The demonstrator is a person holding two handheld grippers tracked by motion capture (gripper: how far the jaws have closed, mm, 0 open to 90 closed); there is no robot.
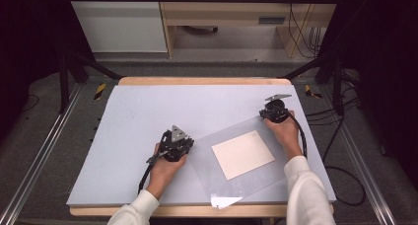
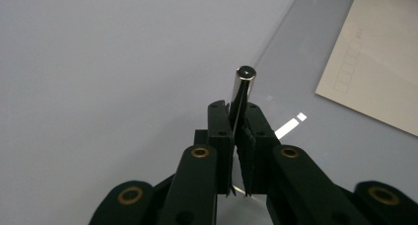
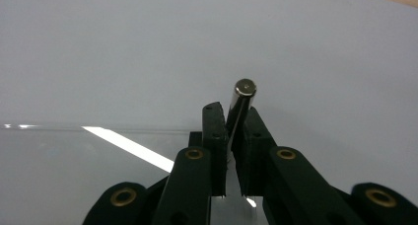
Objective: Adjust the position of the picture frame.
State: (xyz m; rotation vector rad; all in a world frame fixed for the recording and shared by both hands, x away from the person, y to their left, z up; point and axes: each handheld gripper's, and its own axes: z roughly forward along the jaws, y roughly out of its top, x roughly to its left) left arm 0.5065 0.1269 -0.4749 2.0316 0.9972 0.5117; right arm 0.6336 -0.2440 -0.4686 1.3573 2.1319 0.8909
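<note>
Both grippers' fingers clench metal rods: left gripper (image 2: pixel 237 117), right gripper (image 3: pixel 235 121); the high view adds a clear sleeve (image 1: pixel 217 183) holding paper (image 1: pixel 243 154).

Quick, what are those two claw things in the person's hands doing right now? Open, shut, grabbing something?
Left gripper: shut on a metal rod.
Right gripper: shut on another metal rod.

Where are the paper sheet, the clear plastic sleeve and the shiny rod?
paper (image 1: pixel 243 154), high view, its middle.
sleeve (image 1: pixel 212 141), high view, bare plastic left of the paper.
rod (image 2: pixel 241 94), left gripper view, its shaft above the jaws.
</note>
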